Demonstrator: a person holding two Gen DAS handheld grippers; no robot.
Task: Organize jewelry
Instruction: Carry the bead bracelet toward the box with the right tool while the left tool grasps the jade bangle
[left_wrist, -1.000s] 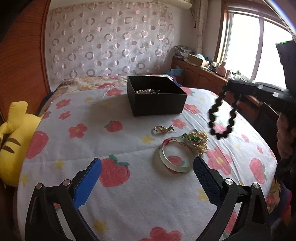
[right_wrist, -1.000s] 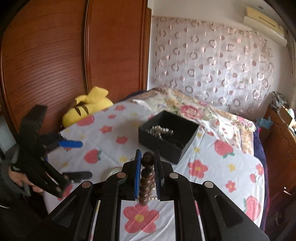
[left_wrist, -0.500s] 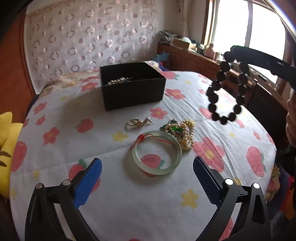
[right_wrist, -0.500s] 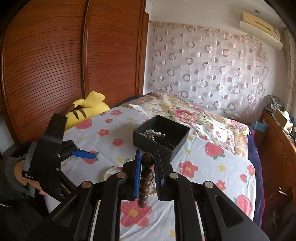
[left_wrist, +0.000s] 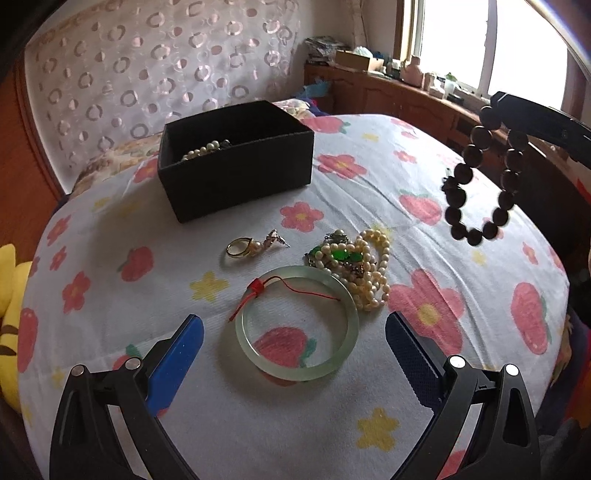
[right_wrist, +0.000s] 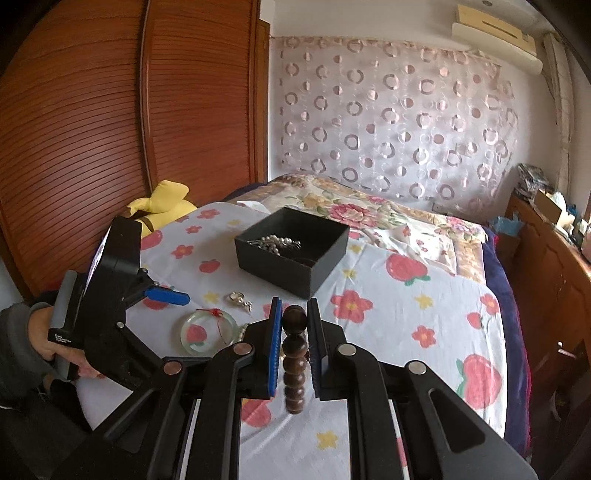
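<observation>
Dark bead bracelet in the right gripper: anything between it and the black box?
Nothing visible. The dark bead bracelet hangs from the right gripper above the bedspread; the black box is open-topped, with only pearls inside.

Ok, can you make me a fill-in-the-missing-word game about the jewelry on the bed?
1. The right gripper is shut on a bracelet made of dark ____.
2. The black box already holds a string of ____.
3. The cord tied on the pale green bangle is ____.
4. The left gripper is ____, with the bangle lying between its fingers.

Missing words: beads; pearls; red; open
</observation>
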